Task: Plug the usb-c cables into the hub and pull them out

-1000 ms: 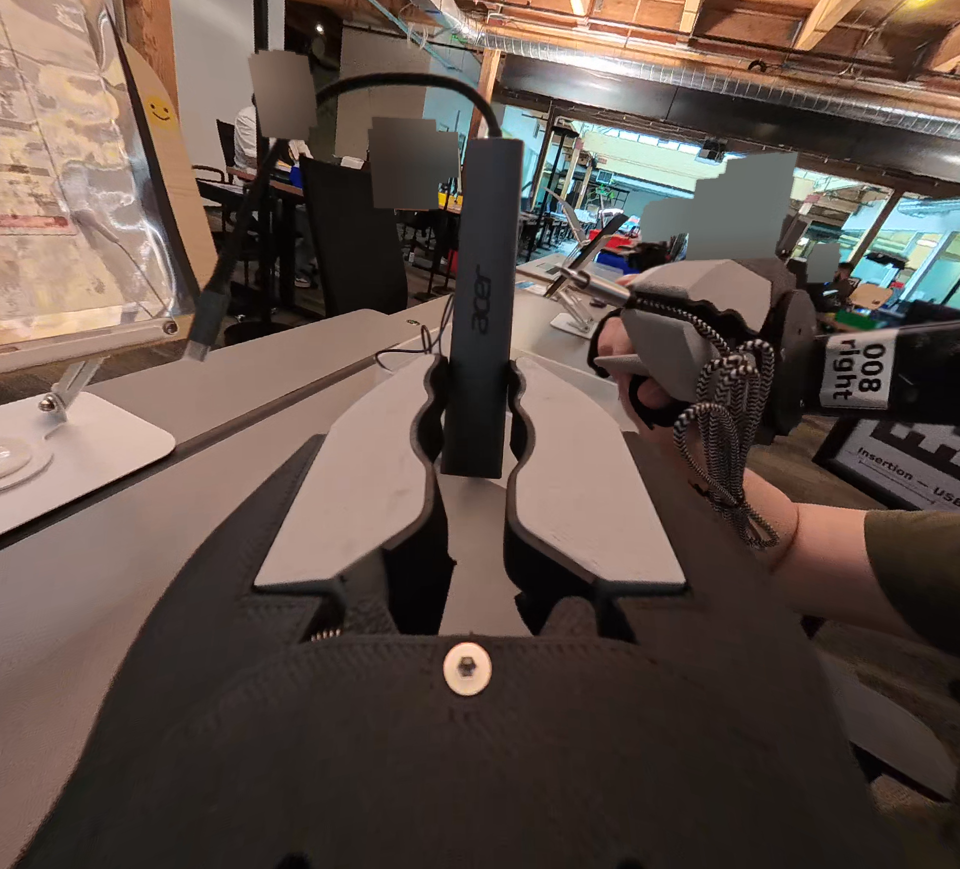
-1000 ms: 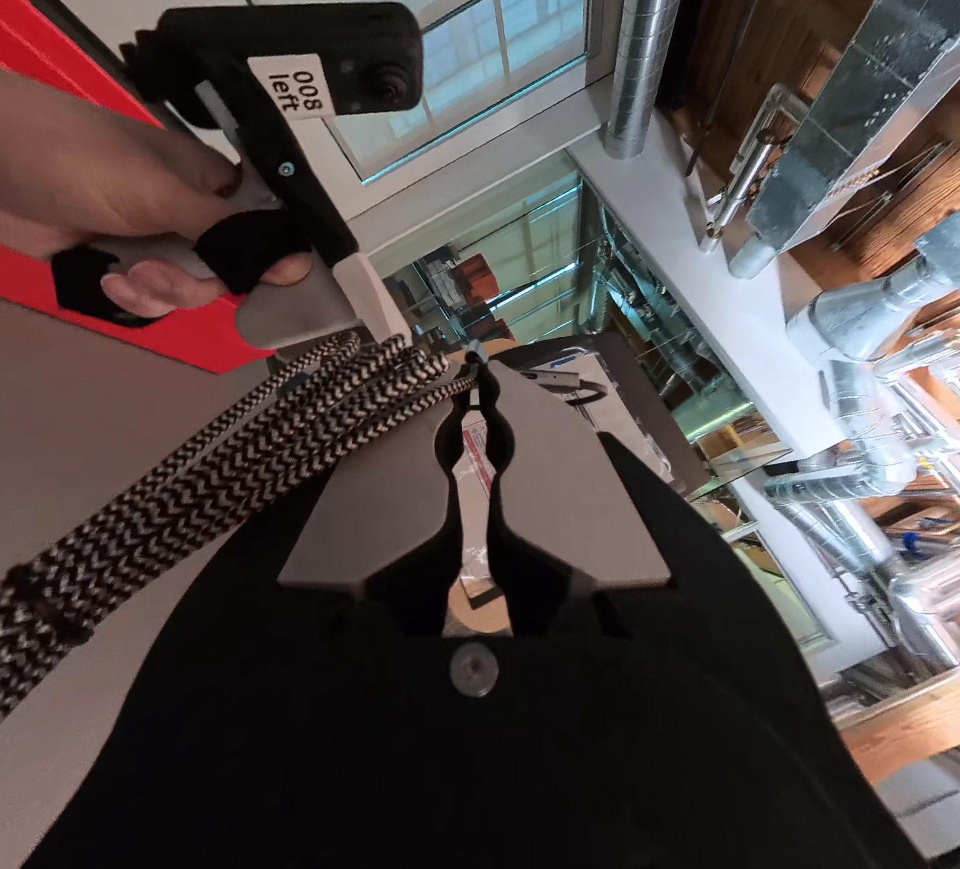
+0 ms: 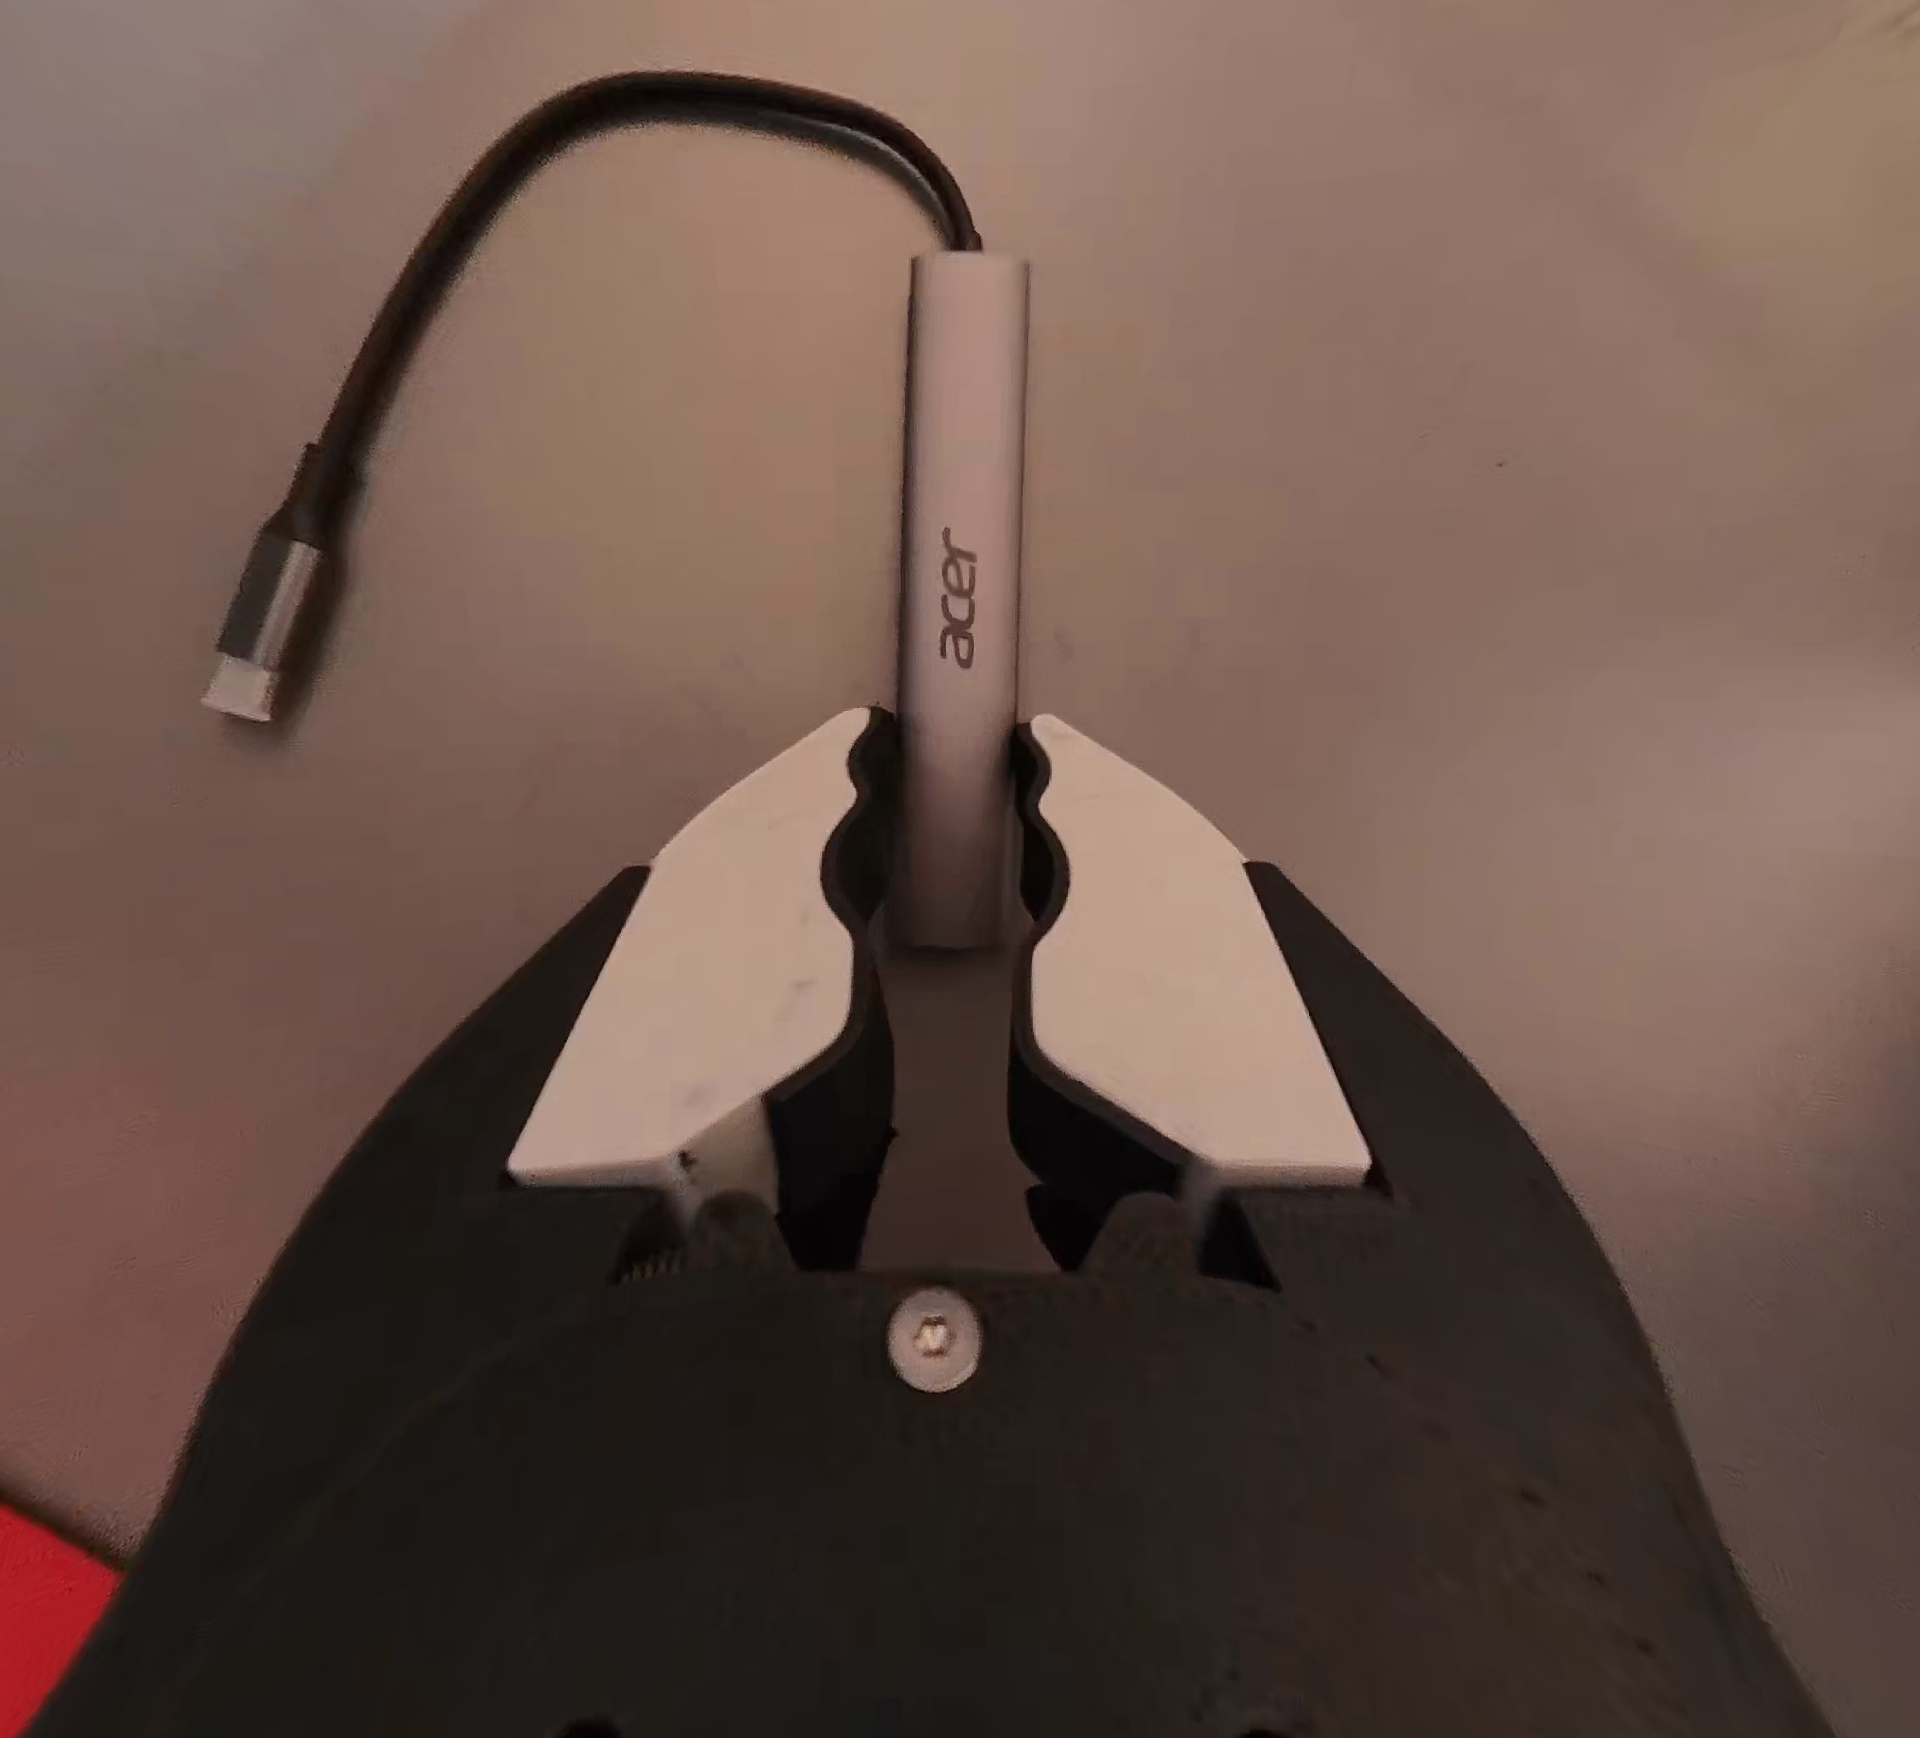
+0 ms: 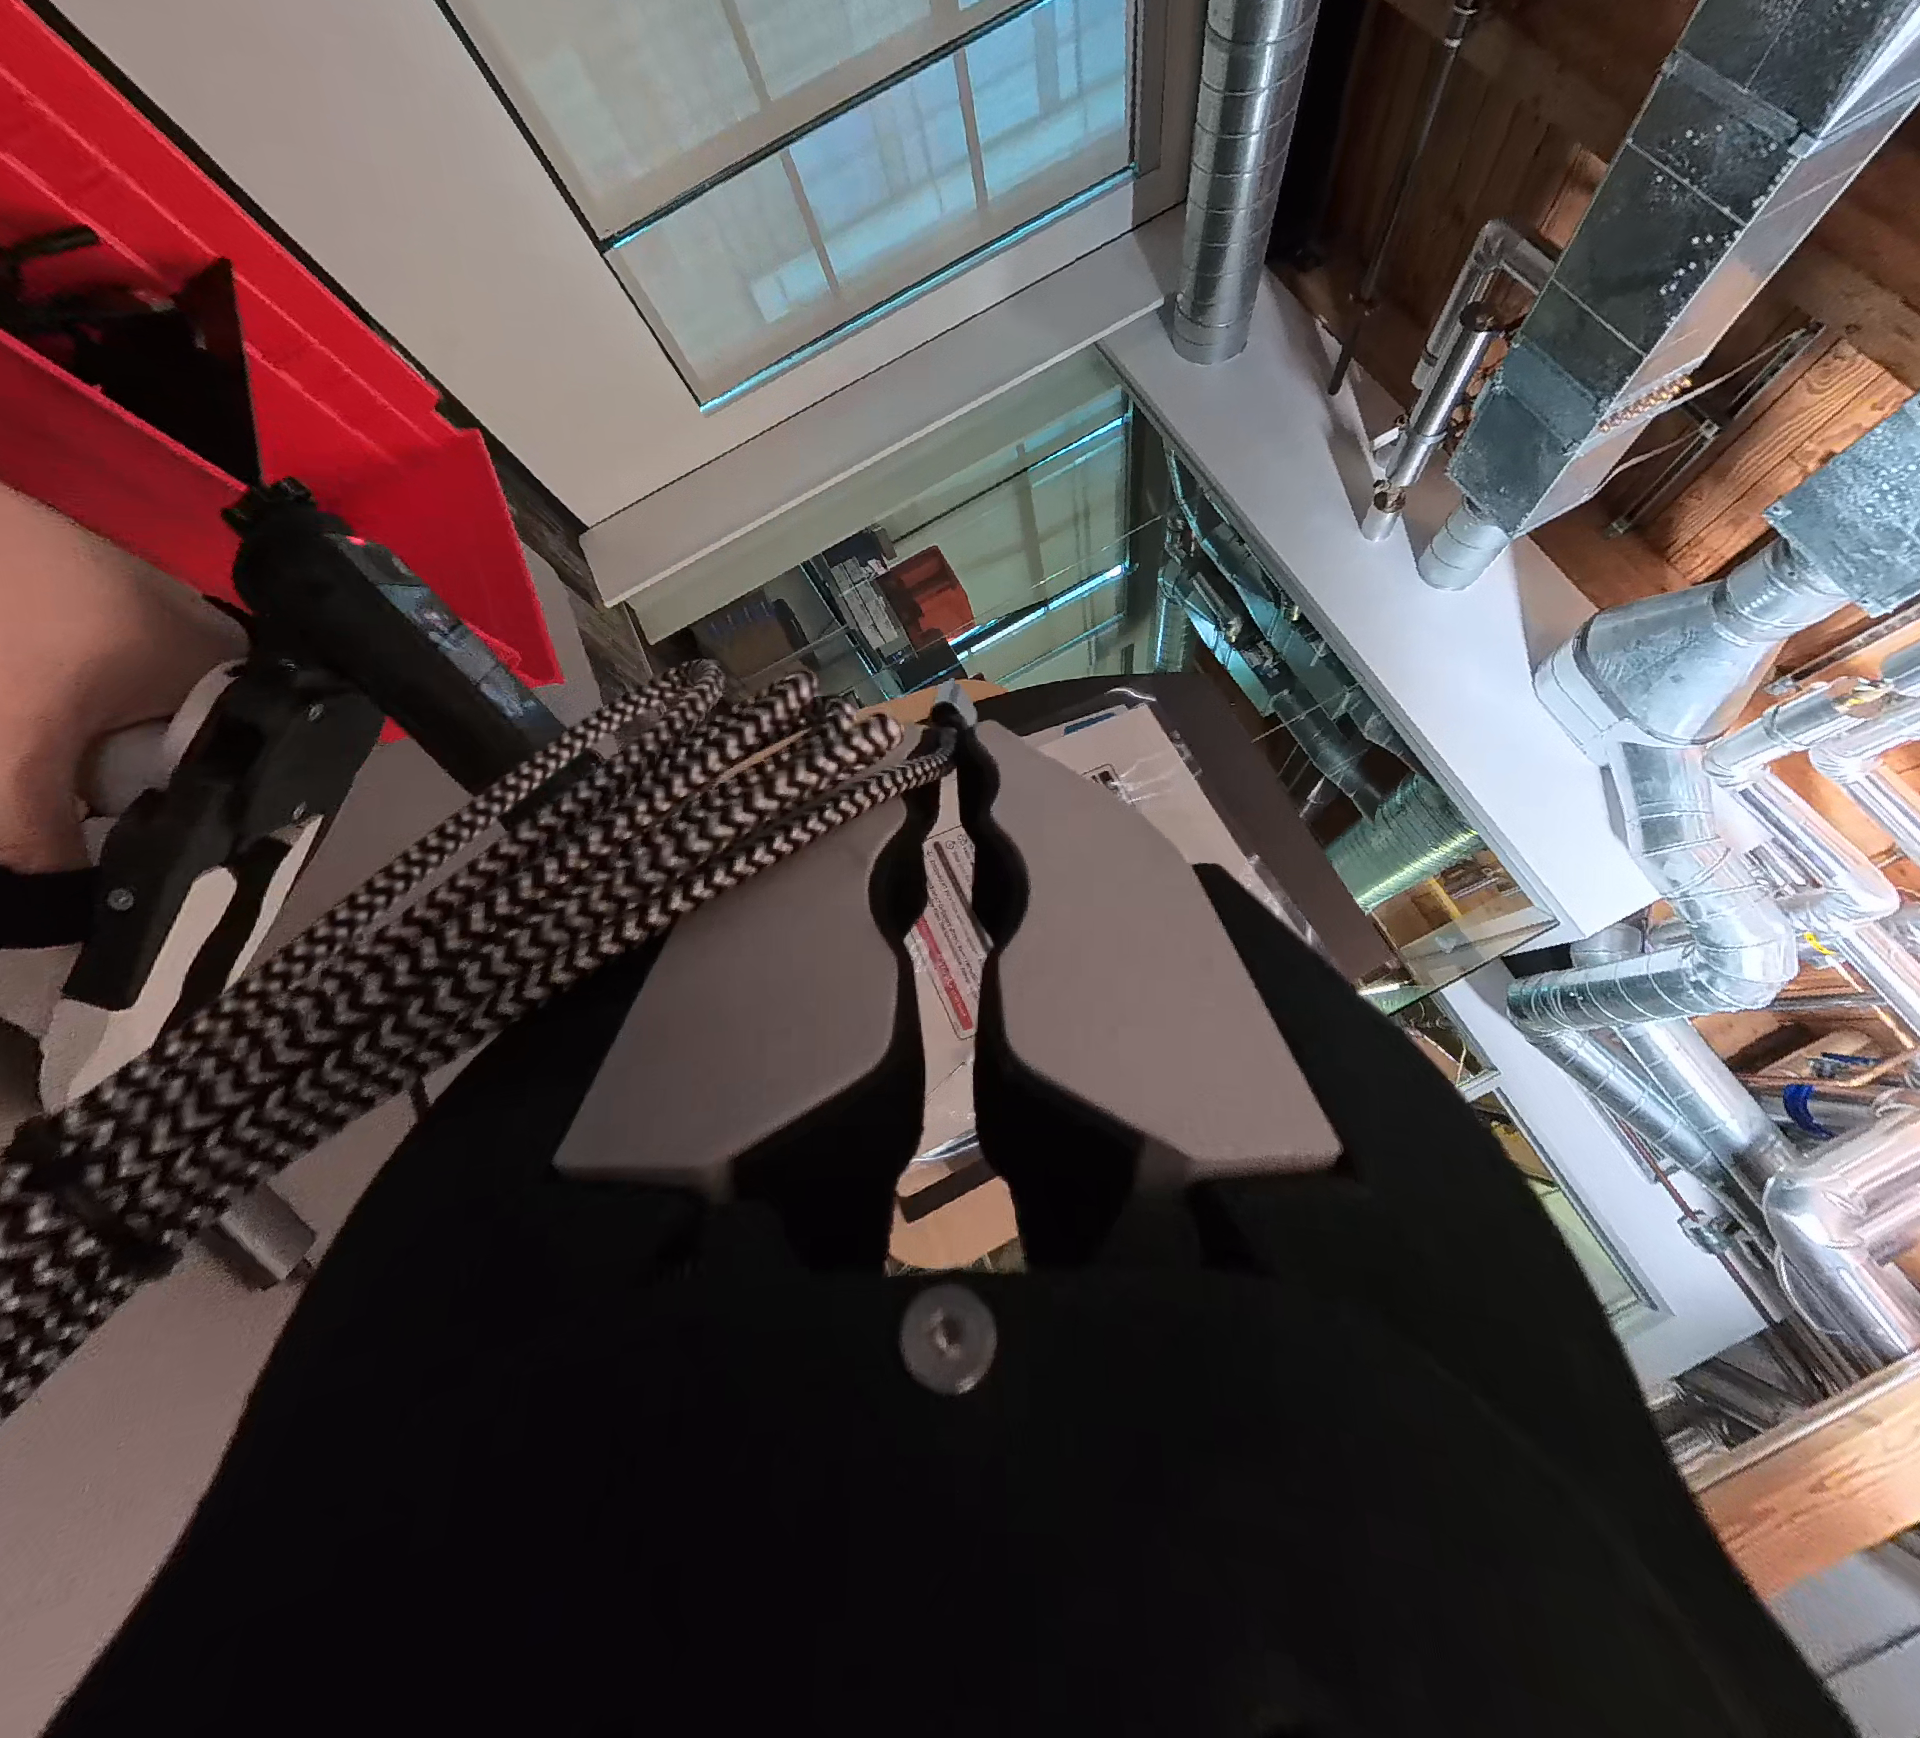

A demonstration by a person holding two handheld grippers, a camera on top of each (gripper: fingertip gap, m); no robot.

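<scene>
The hub is a slim grey metal bar bearing a printed logo, with a short black lead curving from its far end round to the left and ending in a silver plug. It lies lengthwise between the fingers of the left hand-held gripper, over a plain grey-beige surface; whether it rests on that surface or hangs just above it cannot be told. The left hand-held gripper's two white fingers are closed in against the hub's near end, pinching it on both sides, with most of the bar sticking out past the tips.

The braided black-and-white usb-c cable hangs in several loops off to the left of the right hand-held gripper. Its fingers are pressed nearly together at the tips, nipping the cable's small metal connector there. That view looks up at windows and silver ducts, with the other hand-held gripper's black body and a red panel at the left edge.

A second ago the left view faced out across an open office, with the hub held upright and the right hand-held gripper close beside it; now it looks down on the bare surface and the right one is out of sight. The right hand-held gripper's grip on the cable is unchanged.
</scene>
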